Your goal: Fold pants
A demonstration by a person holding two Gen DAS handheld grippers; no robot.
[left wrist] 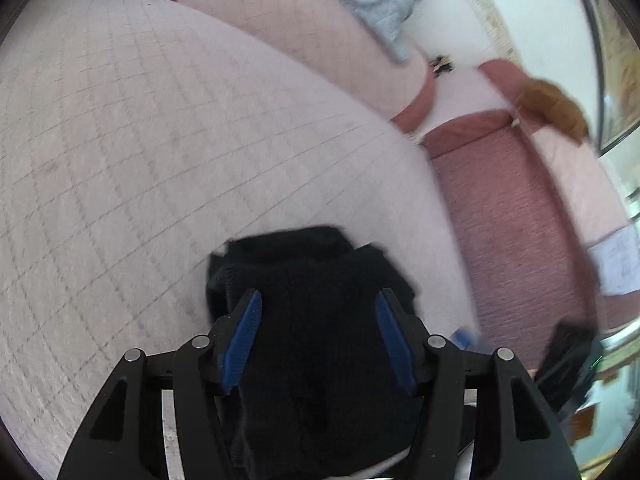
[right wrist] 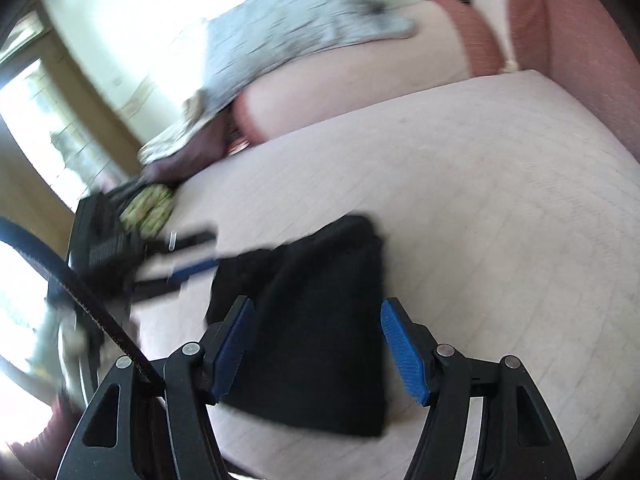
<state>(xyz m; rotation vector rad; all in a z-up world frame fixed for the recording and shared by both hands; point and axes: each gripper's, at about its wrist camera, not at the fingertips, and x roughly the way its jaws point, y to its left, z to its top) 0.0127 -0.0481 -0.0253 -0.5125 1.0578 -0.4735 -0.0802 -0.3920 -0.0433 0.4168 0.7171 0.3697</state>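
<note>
The black pants (right wrist: 316, 332) lie folded into a compact bundle on the pale quilted cushion (right wrist: 500, 220). In the left wrist view the pants (left wrist: 320, 340) fill the space between and beyond the blue pads. My left gripper (left wrist: 318, 300) is open, with its jaws on either side of the bundle. It also shows in the right wrist view (right wrist: 176, 256), at the bundle's left edge. My right gripper (right wrist: 318, 308) is open just above the bundle's near end. Both views are motion-blurred.
The cushion (left wrist: 140, 140) belongs to a pink and red sofa (left wrist: 508, 220). A grey quilted blanket (right wrist: 288, 28) lies over its backrest. An orange-brown cloth (left wrist: 556, 108) hangs at the right in the left wrist view. A bright window (right wrist: 28, 120) is at the left.
</note>
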